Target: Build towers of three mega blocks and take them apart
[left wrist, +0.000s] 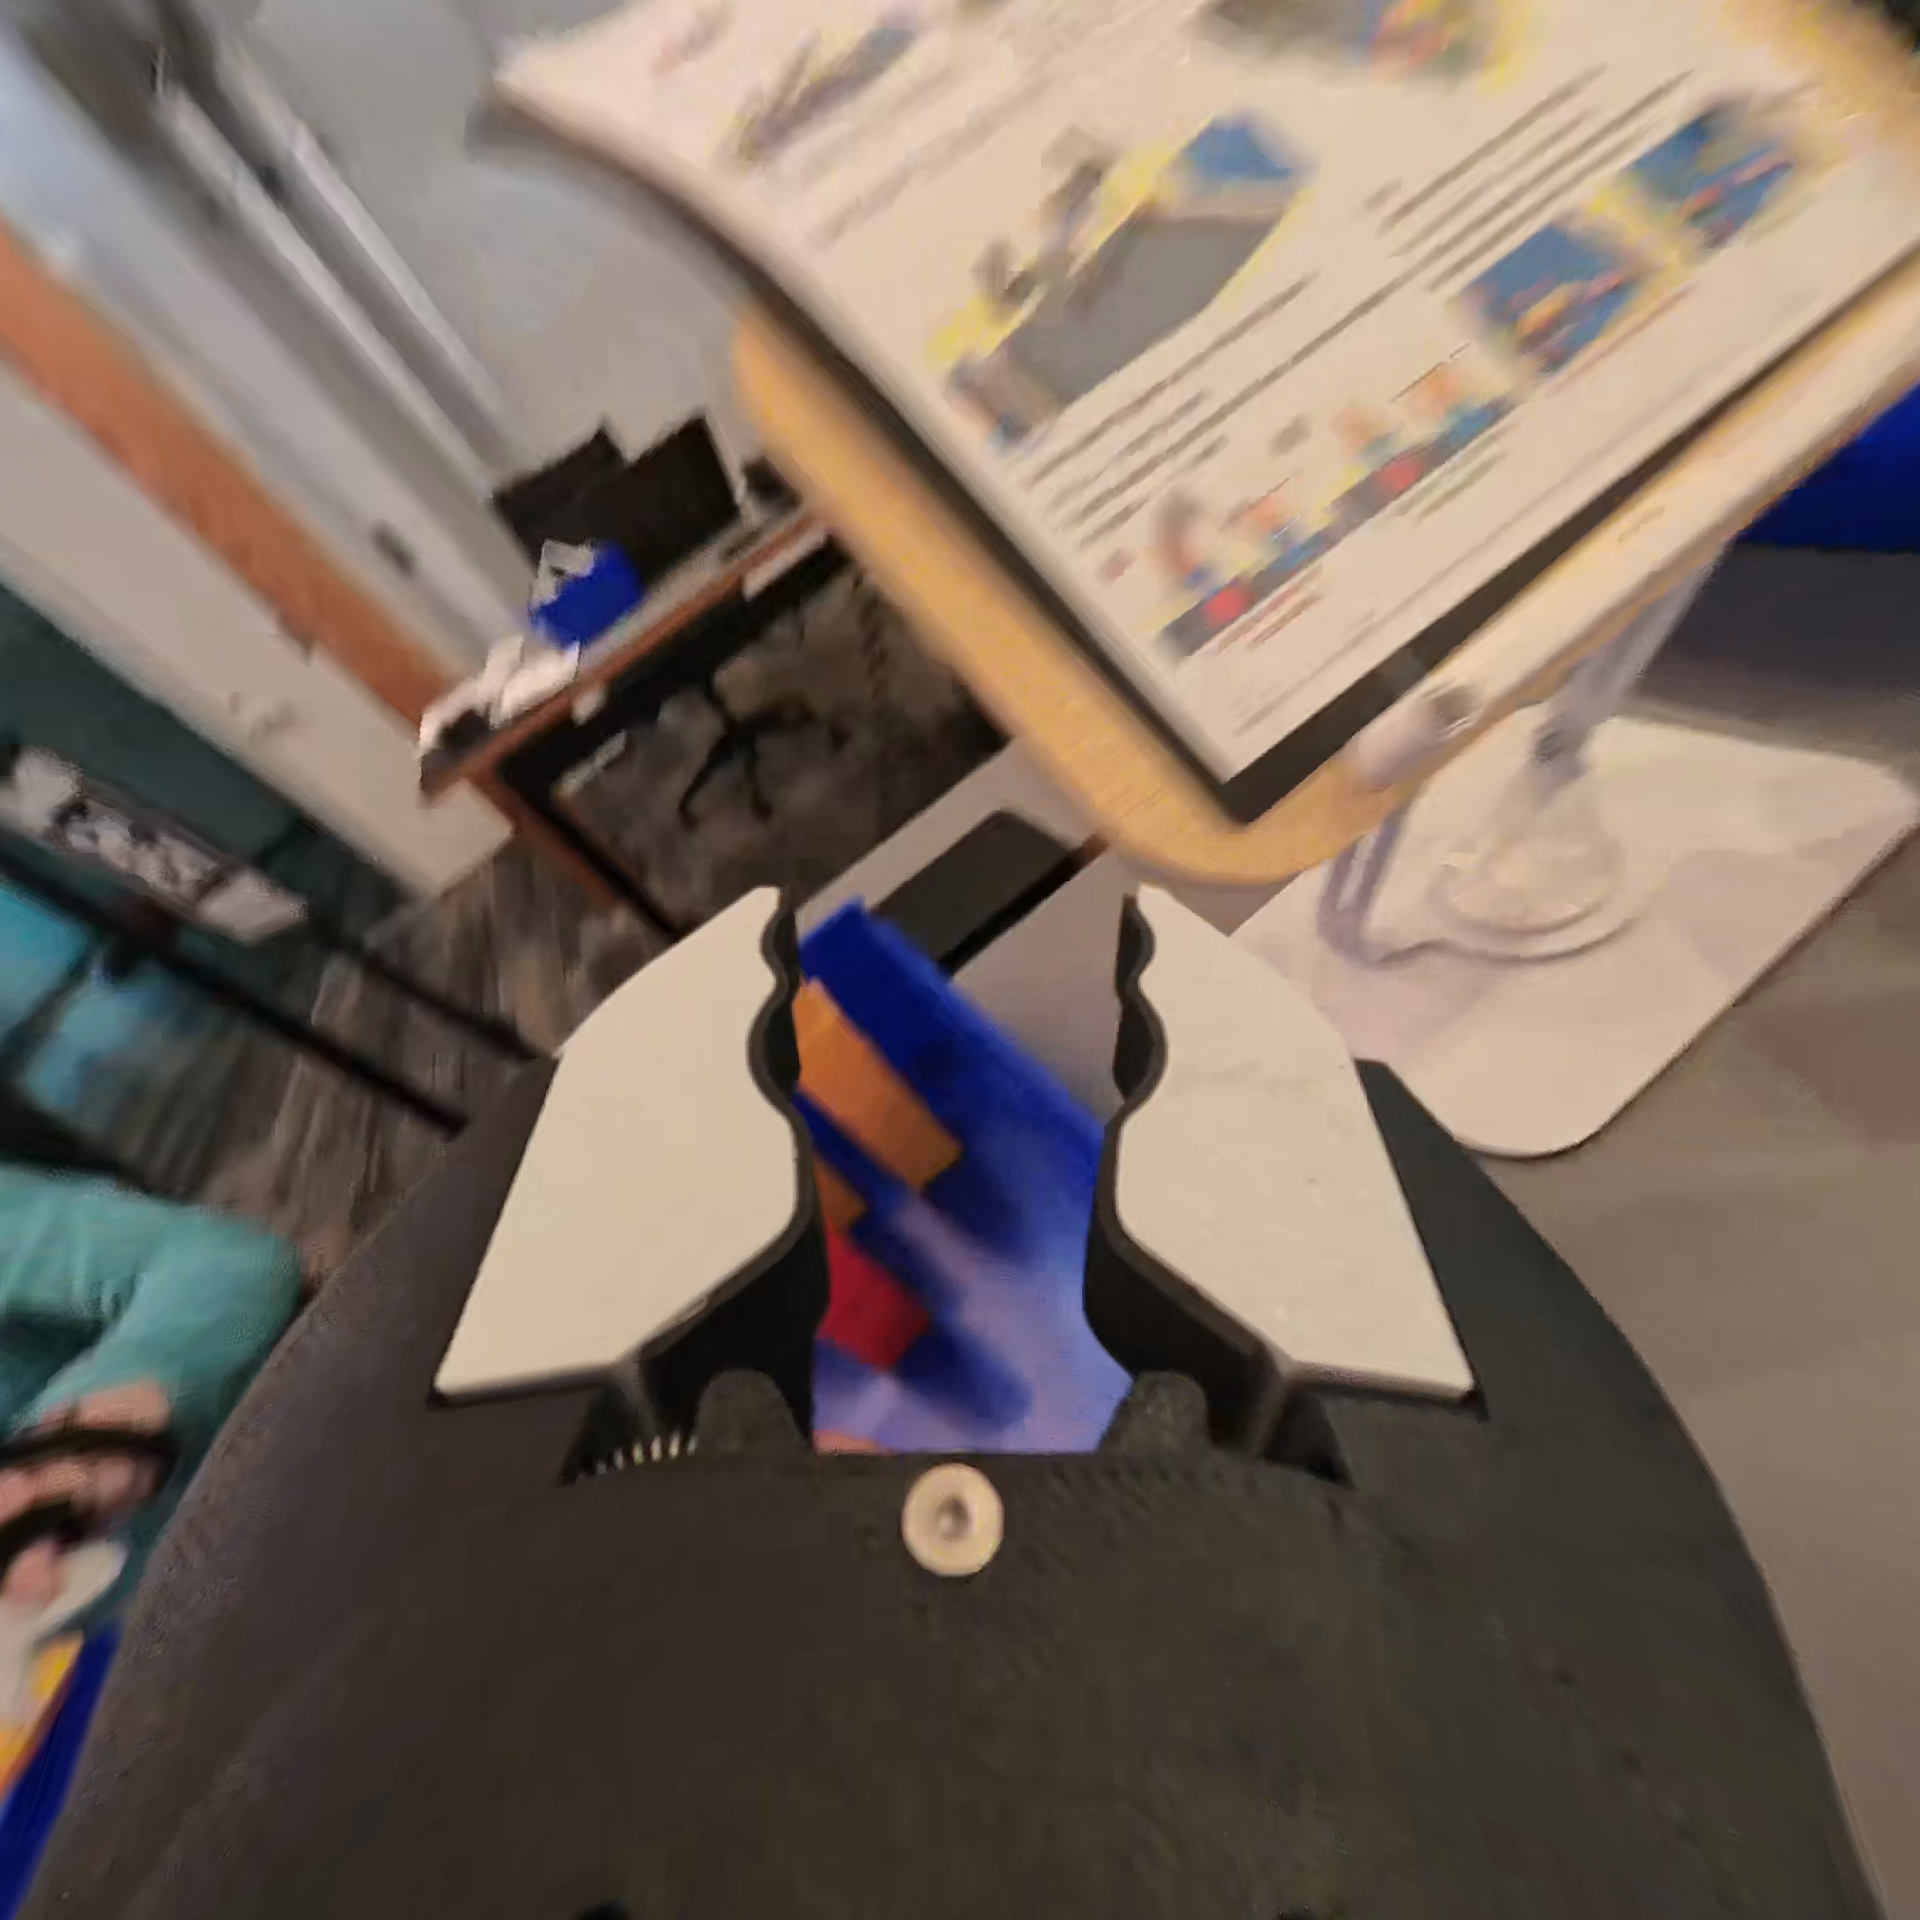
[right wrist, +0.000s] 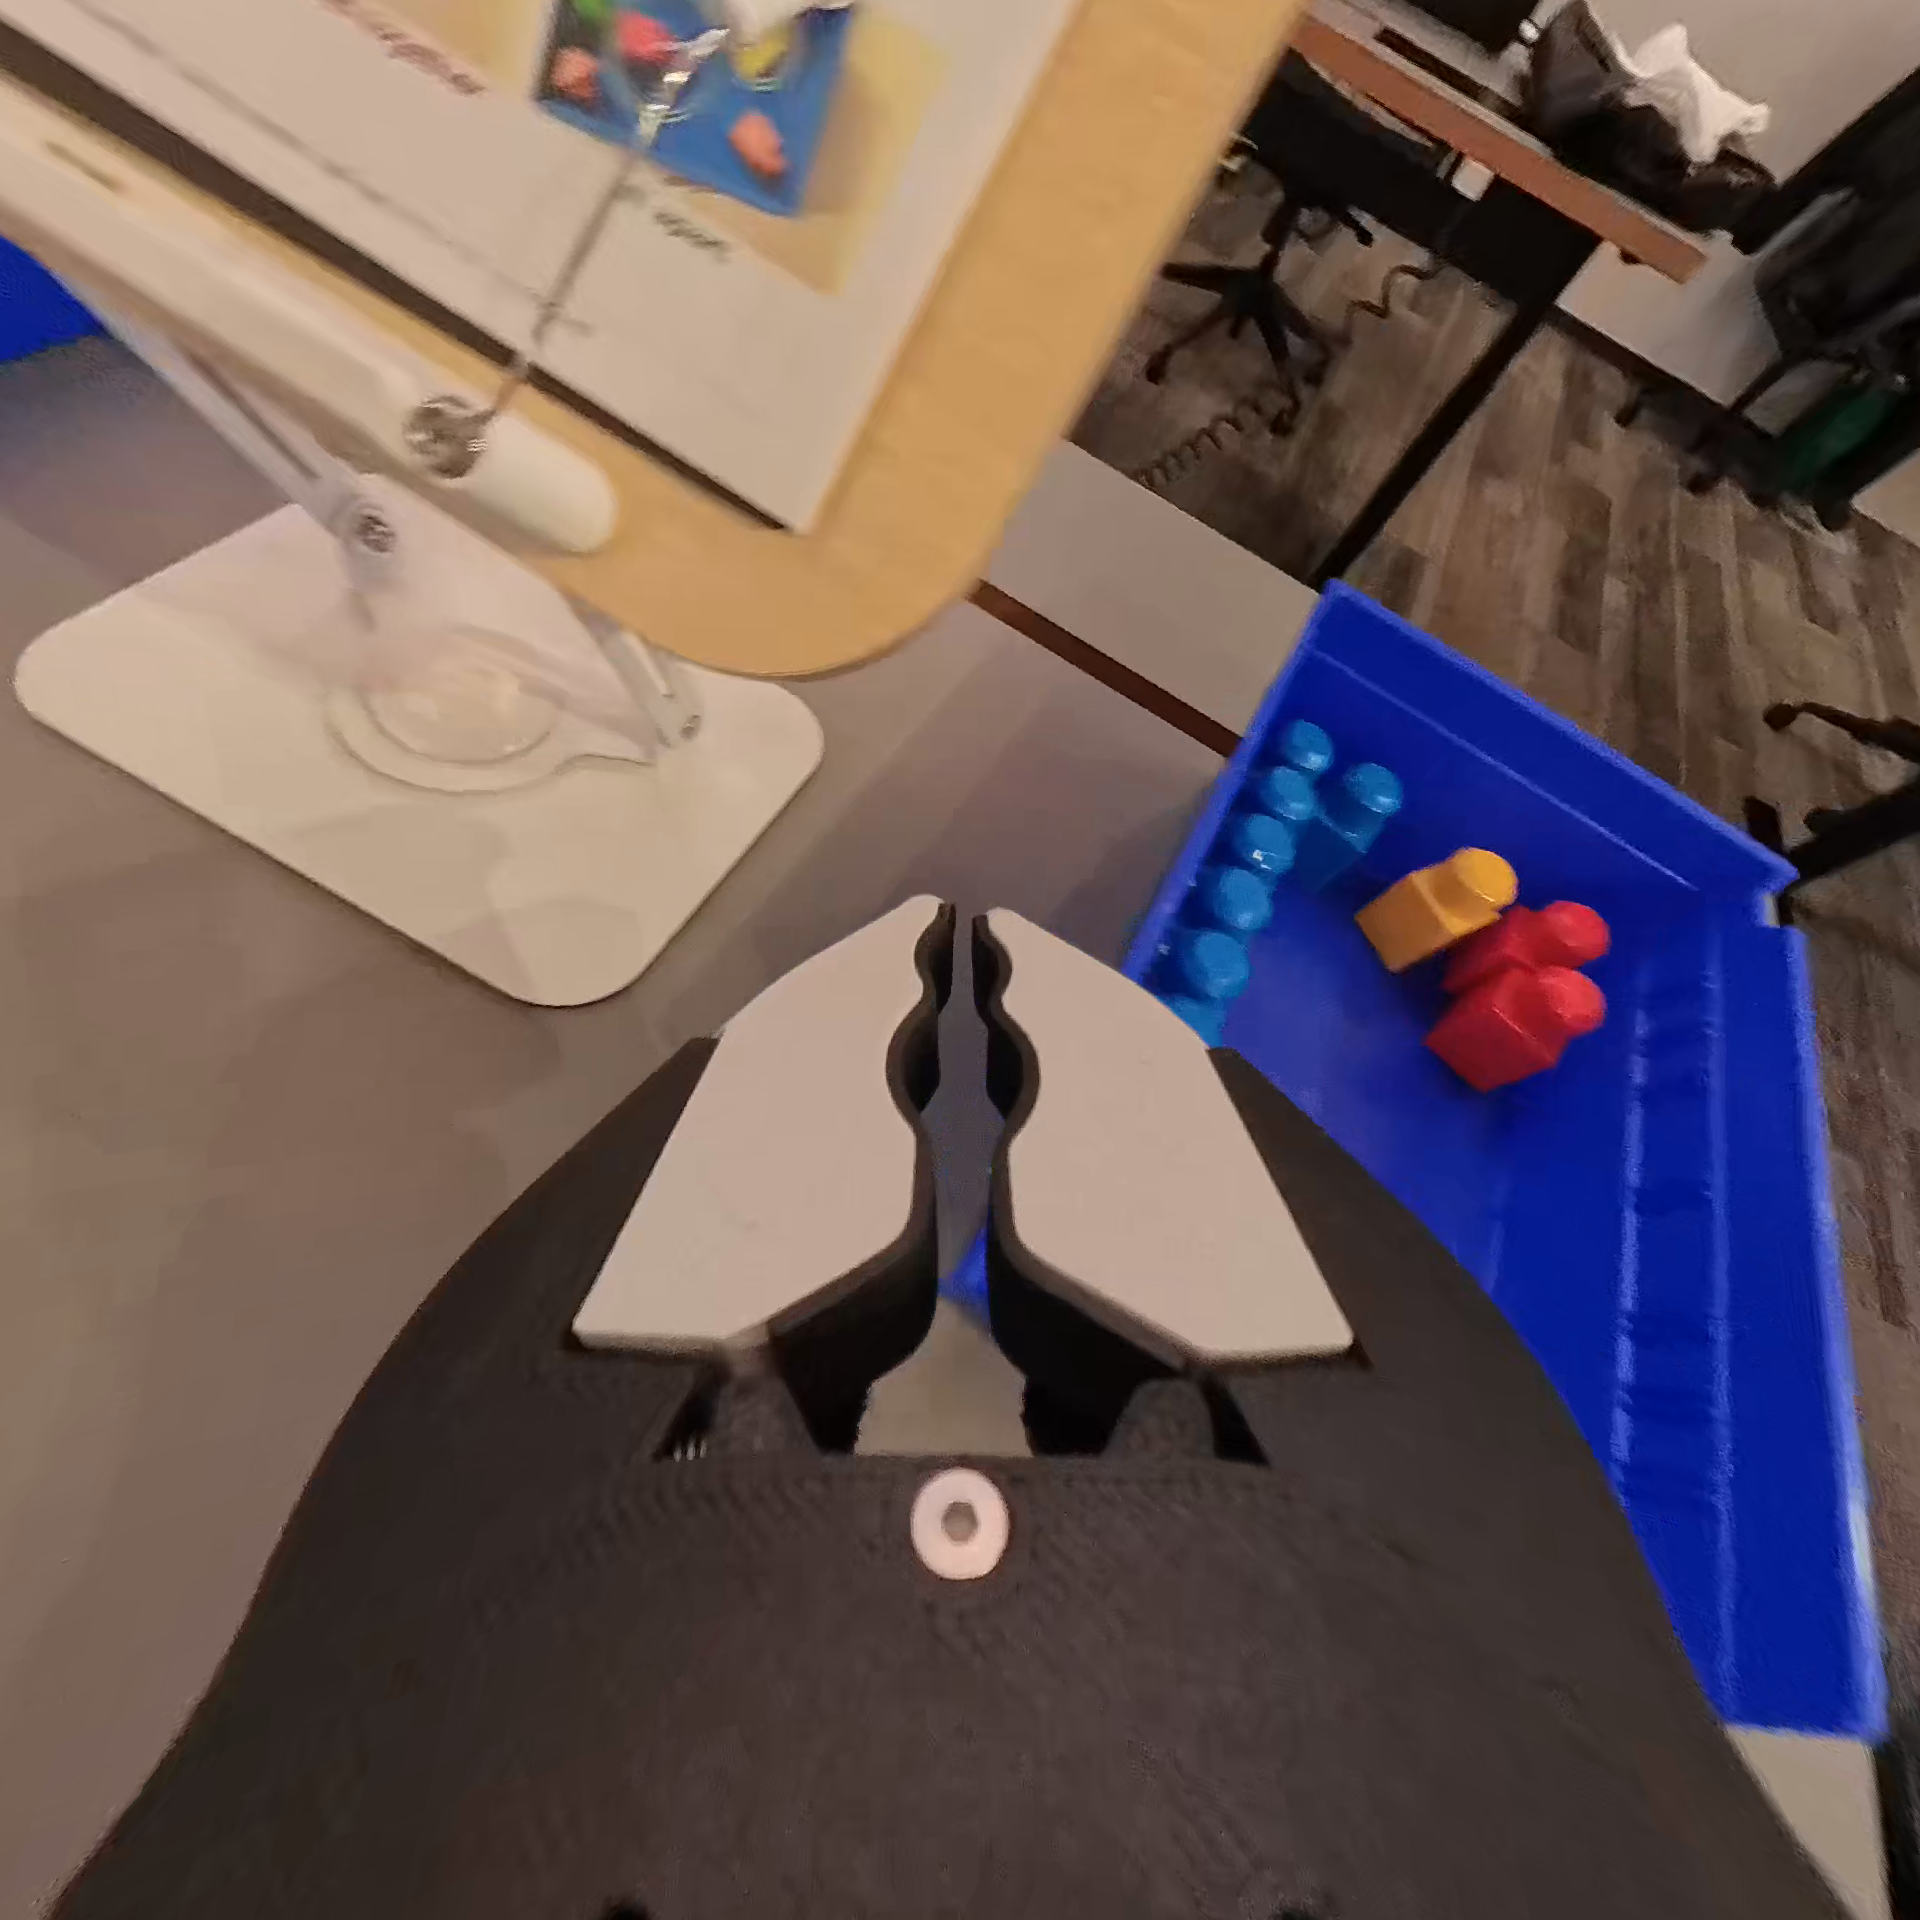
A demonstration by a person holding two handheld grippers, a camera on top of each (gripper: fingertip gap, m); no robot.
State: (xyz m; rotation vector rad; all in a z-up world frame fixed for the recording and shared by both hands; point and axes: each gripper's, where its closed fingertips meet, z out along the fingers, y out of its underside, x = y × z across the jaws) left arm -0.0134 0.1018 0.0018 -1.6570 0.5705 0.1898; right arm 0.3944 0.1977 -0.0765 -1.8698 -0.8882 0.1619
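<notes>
Your right gripper (right wrist: 962, 920) is nearest in its view, hovering over the grey table (right wrist: 260, 1091) with its grey fingers (right wrist: 831, 1060) nearly together, a thin slit between the tips and nothing in them. Just to its right sits the blue bin (right wrist: 1683, 1299), holding the mega blocks: a long blue block (right wrist: 1247, 883) lying along the left wall, a yellow block (right wrist: 1439, 906) and a red block (right wrist: 1522, 987) touching each other near the middle.

Judging by their look, these are hollow moulded plastic: light, rigid, smooth and a bit slippery, not fragile. Grip each across its flat side walls, not on the rounded studs, where your pads would likely slide off. The yellow and red ones lie tipped on their sides, so expect to right them as you lift.

Your left gripper (left wrist: 951, 935) stands wide open. Through the gap you see blurred blue, orange and red shapes, probably a bin with blocks lying below; they do not appear gripped, with clear space on the right pad's side. That view is smeared, so contact on the left pad cannot be judged.

Beyond both, a wooden book stand (right wrist: 935, 468) carries an open printed sheet.
</notes>
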